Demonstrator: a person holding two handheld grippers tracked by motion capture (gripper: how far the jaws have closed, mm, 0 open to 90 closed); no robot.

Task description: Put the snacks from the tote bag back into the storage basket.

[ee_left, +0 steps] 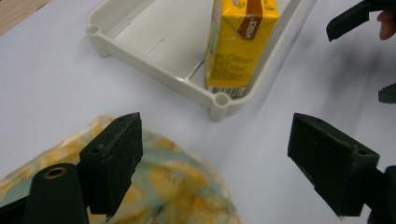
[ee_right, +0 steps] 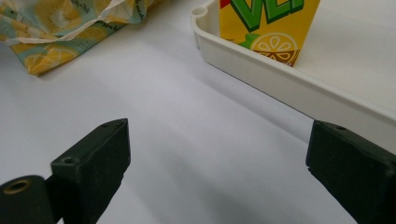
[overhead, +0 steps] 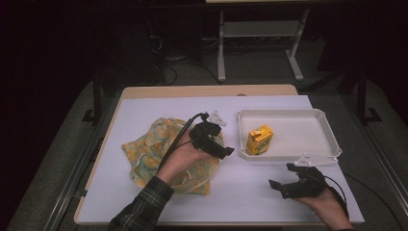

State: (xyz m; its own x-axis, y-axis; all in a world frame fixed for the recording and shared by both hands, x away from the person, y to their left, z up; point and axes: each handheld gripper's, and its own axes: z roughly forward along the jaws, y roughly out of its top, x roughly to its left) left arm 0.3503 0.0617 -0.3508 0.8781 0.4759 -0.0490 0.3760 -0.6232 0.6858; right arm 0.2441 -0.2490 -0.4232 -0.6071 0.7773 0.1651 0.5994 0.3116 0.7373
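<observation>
My left gripper (overhead: pixel 219 144) hovers wide open and empty over the bag (overhead: pixel 154 149), my right gripper (overhead: pixel 284 185) gapes empty near the tray (overhead: pixel 327 126), where the carton (overhead: pixel 260 139) stands upright.

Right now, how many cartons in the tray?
1. A yellow juice carton stands upright in the white tray, near its front-left corner. The rest of the tray floor looks bare; nothing seems hidden behind the carton.
</observation>
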